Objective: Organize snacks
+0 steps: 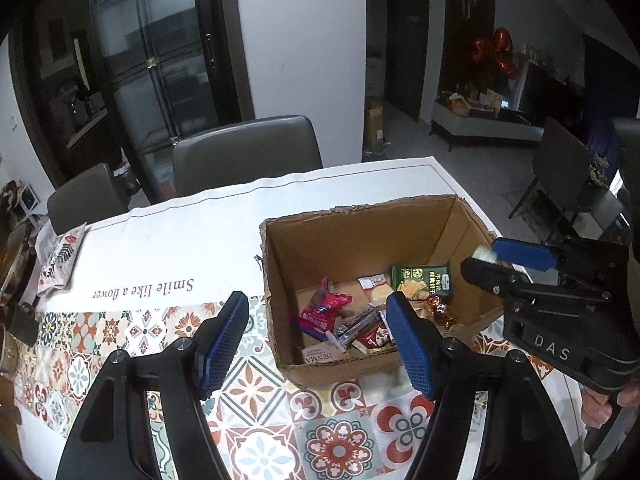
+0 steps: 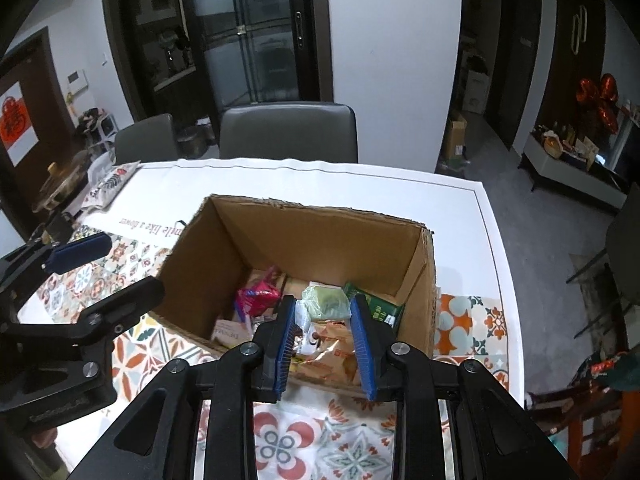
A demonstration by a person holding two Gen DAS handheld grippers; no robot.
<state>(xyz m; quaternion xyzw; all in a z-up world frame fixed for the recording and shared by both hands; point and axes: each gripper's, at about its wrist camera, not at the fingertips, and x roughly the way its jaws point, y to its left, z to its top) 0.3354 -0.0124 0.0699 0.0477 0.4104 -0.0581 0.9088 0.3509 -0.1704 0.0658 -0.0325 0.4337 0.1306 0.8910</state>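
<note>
Pale-green blurred packet (image 2: 326, 304) seems loose inside parted right tool (image 2: 322, 300); left tool (image 1: 316, 298) gapes empty.

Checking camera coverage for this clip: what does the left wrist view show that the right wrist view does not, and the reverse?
Only the left wrist view shows the gold-wrapped candies in the box and a hand on the right hand-held gripper.

Only the right wrist view shows a pale green packet loose between the right hand-held gripper's open fingers, and a red paper cutting on a door.

Both show the cardboard box, pink packet, green cracker box, and left hand-held gripper, open.
</note>
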